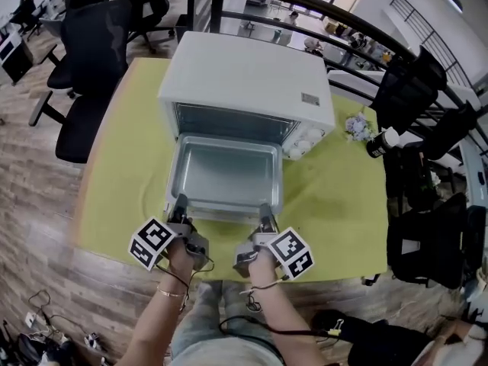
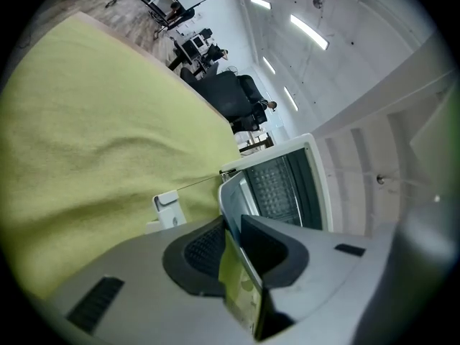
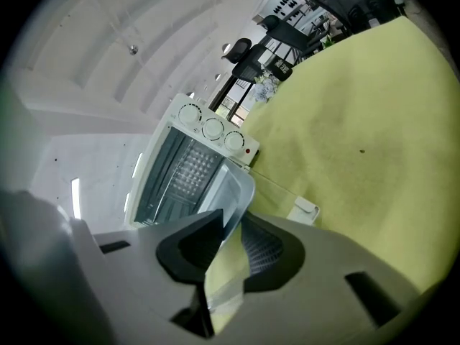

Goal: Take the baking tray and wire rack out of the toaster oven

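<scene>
Toaster oven (image 1: pixel 244 75) stands at the middle of the yellow-green cloth (image 1: pixel 122 166) covering the surface, its mouth facing the person.

**Progress**
- Baking tray (image 1: pixel 226 175) is drawn most of the way out. It sits at 6 o'clock from the oven mouth, between the oven and the person.
- The tray's far rim is right at the mouth. Cannot tell whether it has fully cleared.
- Wire rack (image 2: pixel 277 185) is not out. The gripper views show a grid pattern deep in the cavity, which I take to be the rack.
- Left to do, as I judge it: bring the tray fully clear and set it on the cloth, then go back in for the rack.

**Grip**
- Left gripper (image 1: pixel 181 204) is on the tray's near rim at about 7 o'clock. Its jaws are pinched on the thin metal lip, one pad on each side.
- Right gripper (image 1: pixel 265 210) is on the same rim at about 5 o'clock, its jaws likewise clamped on the lip.
- The tray is carried from one long side only.

**Orientation of the tray**
- Open face up, roughly level, nothing in it.
- Long axis runs 9 to 3 o'clock, parallel to the oven front.
- Short axis points 12 to 6 o'clock, straight along the line out of the cavity.

**Other**
- Control knobs (image 3: pixel 212 128) sit at the 3 o'clock side of the oven front.
</scene>
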`<state>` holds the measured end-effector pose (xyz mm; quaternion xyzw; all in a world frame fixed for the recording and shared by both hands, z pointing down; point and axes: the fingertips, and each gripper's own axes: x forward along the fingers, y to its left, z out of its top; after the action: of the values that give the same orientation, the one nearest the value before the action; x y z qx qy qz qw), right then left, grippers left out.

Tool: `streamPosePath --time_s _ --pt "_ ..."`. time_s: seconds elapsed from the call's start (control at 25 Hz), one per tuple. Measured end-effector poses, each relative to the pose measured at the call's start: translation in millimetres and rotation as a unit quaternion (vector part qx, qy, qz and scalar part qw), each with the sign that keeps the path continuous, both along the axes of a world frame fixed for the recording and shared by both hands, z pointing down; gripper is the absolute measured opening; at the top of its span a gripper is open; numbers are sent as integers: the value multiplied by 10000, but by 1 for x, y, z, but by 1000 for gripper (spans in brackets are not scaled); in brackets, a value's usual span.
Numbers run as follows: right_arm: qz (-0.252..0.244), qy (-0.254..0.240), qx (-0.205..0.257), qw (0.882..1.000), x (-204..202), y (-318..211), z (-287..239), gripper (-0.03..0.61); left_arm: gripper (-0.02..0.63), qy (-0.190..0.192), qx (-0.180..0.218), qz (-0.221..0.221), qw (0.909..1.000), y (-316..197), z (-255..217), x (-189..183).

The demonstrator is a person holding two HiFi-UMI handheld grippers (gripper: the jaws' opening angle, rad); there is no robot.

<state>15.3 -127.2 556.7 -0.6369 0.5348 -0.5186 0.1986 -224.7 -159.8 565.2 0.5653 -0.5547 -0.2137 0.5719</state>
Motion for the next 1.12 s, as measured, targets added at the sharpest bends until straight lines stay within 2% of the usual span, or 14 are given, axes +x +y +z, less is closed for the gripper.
streamPosePath --time_s 0.28,0.52,0.8,1.12 --pt "-156 152 117 9997 5 33 -19 78 67 -113 152 64 9998 39 -17 6" --pt "-100 135 220 9996 24 64 -32 80 68 -292 326 197 9988 65 -36 26" --pt "159 221 169 9995 63 99 -31 84 71 -465 339 568 9967 89 -38 67" --pt "650 271 190 9973 116 124 -36 84 71 -470 417 1086 9921 92 -42 125"
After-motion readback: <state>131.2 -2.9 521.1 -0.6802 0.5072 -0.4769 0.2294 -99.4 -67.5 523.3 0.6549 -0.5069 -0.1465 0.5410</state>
